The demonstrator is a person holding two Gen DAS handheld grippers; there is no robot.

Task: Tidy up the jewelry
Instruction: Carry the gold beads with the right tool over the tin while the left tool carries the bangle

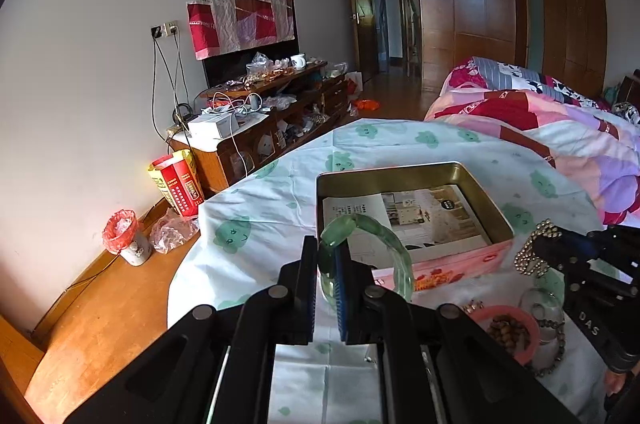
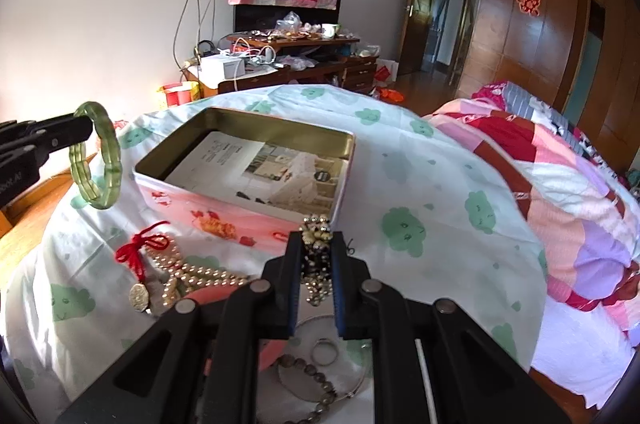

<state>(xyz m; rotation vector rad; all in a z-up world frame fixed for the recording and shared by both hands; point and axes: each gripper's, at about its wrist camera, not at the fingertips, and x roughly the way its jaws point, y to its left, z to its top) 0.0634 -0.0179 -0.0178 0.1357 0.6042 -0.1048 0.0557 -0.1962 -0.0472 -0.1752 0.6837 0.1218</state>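
Bedroom counter under a cloud-print cloth: both pieces lifted, none boxed yet.
My left gripper pinches the green bangle, my right gripper the beaded bracelet; the tin at frame centre holds only paper, loose jewelry waits lower left.

A patchwork quilt (pink, red) beside wooden wardrobes.

Black hand-held gripper, blue pads

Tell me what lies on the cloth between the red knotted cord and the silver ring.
In the right wrist view, a heap of pearl-coloured bead strands lies between the red knotted cord and the silver ring, with a gold coin-like pendant beside it.
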